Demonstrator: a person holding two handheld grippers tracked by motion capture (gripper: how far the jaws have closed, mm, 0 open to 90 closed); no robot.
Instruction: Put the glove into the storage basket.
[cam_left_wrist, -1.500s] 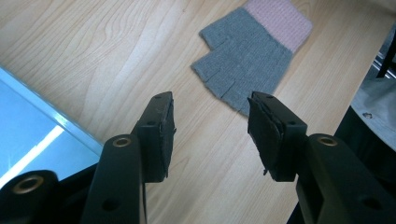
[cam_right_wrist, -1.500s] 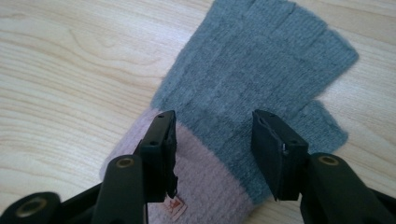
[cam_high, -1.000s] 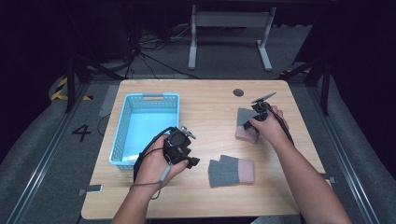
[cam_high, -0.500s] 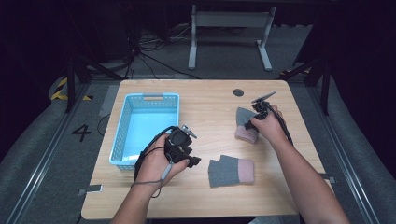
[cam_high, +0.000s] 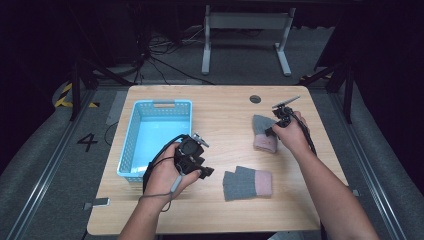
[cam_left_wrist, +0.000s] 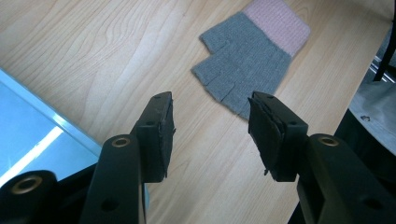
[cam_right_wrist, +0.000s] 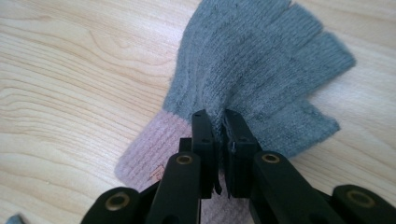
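Two grey fingerless gloves with pink cuffs lie on the wooden table (cam_high: 220, 107). On the far right glove (cam_high: 262, 133) (cam_right_wrist: 261, 70) my right gripper (cam_high: 272, 129) (cam_right_wrist: 219, 122) has just been closing, and its jaws pinch a fold of grey knit between them. The near glove (cam_high: 247, 183) (cam_left_wrist: 252, 58) lies flat toward the front edge. Just left of that glove, my left gripper (cam_high: 204, 171) (cam_left_wrist: 210, 135) hovers with its jaws open and nothing between them, pointing at the glove.
A light blue plastic basket (cam_high: 131, 142) stands empty on the left half of the table, its corner close by the left gripper (cam_left_wrist: 42, 140). A round cable hole (cam_high: 255, 99) sits near the far edge. Dark floor and a metal frame lie beyond.
The right gripper's jaws have come together on the far glove, bunching the knit. Both hands kept their places.
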